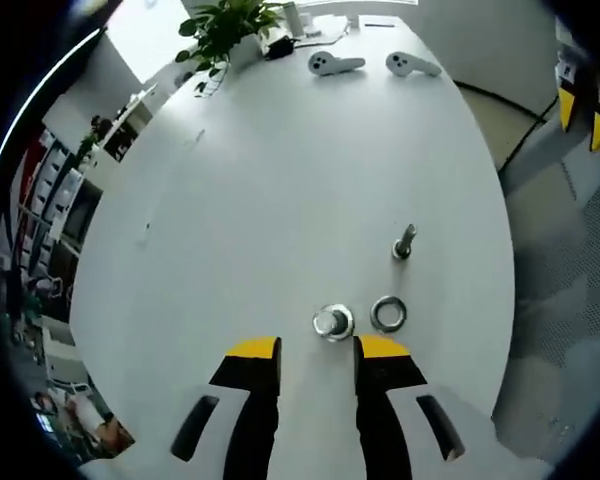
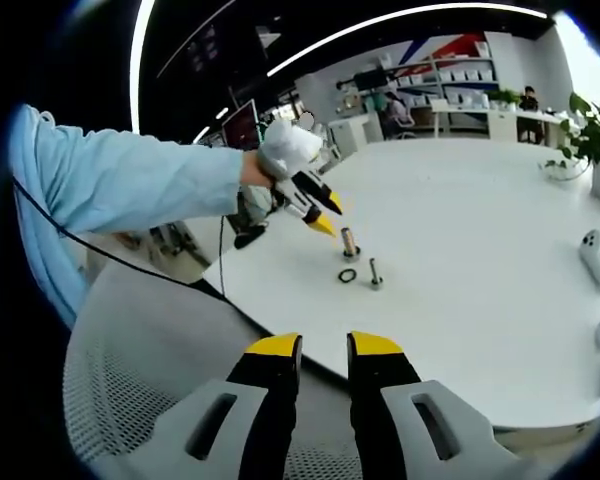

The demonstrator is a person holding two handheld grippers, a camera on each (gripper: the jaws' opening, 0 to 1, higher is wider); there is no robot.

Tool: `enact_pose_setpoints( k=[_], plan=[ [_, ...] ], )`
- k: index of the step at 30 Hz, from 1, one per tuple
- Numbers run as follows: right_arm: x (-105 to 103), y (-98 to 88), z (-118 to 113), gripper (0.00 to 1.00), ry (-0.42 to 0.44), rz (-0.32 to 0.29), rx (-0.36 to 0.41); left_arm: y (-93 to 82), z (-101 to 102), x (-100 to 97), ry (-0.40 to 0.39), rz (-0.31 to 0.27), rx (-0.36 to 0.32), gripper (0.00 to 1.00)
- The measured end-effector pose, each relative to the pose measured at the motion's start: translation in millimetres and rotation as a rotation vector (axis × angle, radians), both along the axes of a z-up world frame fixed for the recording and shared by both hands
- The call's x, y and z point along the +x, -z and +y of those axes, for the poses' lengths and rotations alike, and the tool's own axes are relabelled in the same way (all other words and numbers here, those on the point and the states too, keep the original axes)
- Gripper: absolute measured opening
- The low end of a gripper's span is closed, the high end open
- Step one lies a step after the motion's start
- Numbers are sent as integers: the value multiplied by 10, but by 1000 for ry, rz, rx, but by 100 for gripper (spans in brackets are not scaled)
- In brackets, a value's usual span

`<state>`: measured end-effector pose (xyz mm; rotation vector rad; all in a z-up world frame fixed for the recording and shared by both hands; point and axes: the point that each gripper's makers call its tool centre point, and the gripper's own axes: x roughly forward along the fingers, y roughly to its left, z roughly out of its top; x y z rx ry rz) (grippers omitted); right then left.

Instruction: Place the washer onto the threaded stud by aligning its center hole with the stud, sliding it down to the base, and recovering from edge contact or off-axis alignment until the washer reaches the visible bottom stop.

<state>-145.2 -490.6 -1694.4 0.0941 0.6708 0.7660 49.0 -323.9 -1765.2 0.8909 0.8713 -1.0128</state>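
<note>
Hovering low over the white bench [image 1: 280,180] with the left gripper [image 1: 318,350], fingers apart and clamped on nothing. Sitting just ahead of the fingertips: an upright stud with a wide round base [image 1: 332,322], looking like the threaded stud for this job. Lying flat right beside it, close but probably not touching: the washer [image 1: 388,313]. Standing a bit further off: a second bolt [image 1: 404,243], tilted slightly in this fisheye.

Hanging well back off the bench edge in the right gripper view: the right gripper [image 2: 323,350], fingers also apart and empty, looking toward the left gripper [image 2: 325,215] poised above the stud [image 2: 349,243], washer [image 2: 347,275] and bolt [image 2: 375,273].

Seemingly at the pickup stage. Thinking the trick is pinching the washer by its rim, keeping the hole clear, then carrying it level over the stud tip. Going in tilted risks catching an edge on the threads; easing back, levelling and retrying beats forcing it down.

Parked at the far end: two white controllers [image 1: 335,64] and a potted plant [image 1: 225,25].
</note>
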Motion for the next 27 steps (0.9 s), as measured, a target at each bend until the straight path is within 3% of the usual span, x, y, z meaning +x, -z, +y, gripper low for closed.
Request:
enact_pose_setpoints(
  k=[14,27],
  plan=[
    [6,-14,-5,21,10,-3,8,19,422,-385,-67,10,-19,27],
    [5,7,-16,22,18,5,-4,46,371,-625,-63,36,-60,31]
  ],
)
